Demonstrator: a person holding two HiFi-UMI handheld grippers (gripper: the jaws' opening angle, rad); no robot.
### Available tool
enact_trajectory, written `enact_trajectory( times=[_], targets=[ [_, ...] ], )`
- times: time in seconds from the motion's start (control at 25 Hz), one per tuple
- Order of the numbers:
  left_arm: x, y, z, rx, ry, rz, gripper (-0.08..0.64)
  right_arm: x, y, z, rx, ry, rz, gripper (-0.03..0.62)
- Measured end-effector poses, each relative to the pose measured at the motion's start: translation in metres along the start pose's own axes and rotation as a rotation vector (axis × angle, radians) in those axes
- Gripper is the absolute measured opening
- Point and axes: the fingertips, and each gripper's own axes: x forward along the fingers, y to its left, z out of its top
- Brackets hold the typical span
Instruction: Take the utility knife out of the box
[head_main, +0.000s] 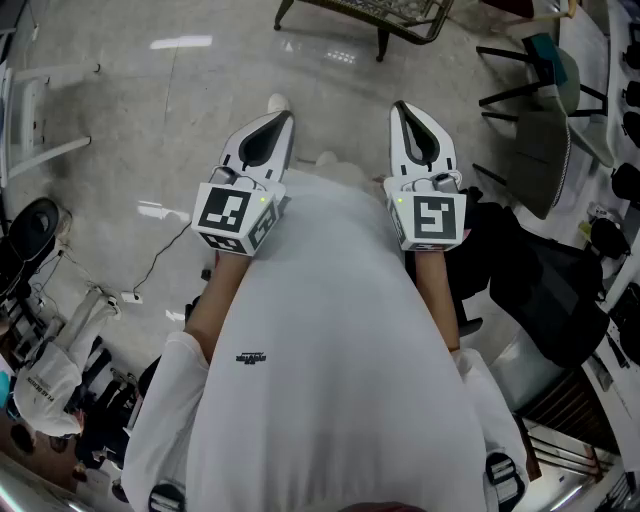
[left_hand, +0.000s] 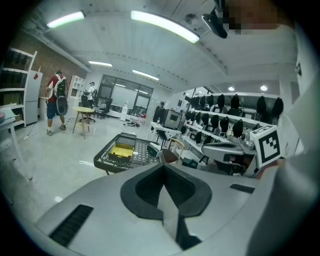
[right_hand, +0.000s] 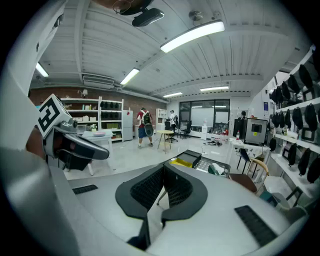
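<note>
Head view: left claw (head_main: 262, 140) and right claw (head_main: 418, 135), both closed, side by side over the floor (head_main: 150, 120). Left gripper view: jaws together, empty; the open yellow-lined box (left_hand: 122, 148) lies on a mesh surface (left_hand: 146, 149) at 11 o'clock. Right gripper view: jaws together, empty; box at 1 o'clock, knife not discernible.

Bright, even indoor light comes from long ceiling tube lights (left_hand: 165, 26). In the head view they leave white glare patches on the glossy floor (head_main: 120, 130); shadows are soft. Both gripper views curve strongly at the edges, with black vignetted corners. Distant detail looks slightly soft.
</note>
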Motion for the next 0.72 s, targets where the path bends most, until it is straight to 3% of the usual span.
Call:
enact_trajectory(
  times=[0.28, 0.52, 0.72],
  targets=[
    [-0.03, -0.021, 0.01, 0.009, -0.027, 0.015, 0.002, -0.028, 0.024, -0.005, 0.025, 0.014, 0.008, -0.003],
    [-0.044, 0.002, 0.013, 0.007, -0.048, 0.021, 0.002, -0.015, 0.045, 0.006, 0.055, -0.033, 0.021, -0.003],
    [-0.057, 0.031, 0.03, 0.012, -0.079, 0.006, 0.002, -0.002, 0.058, 0.016, 0.049, -0.02, -0.02, -0.002]
  ],
)
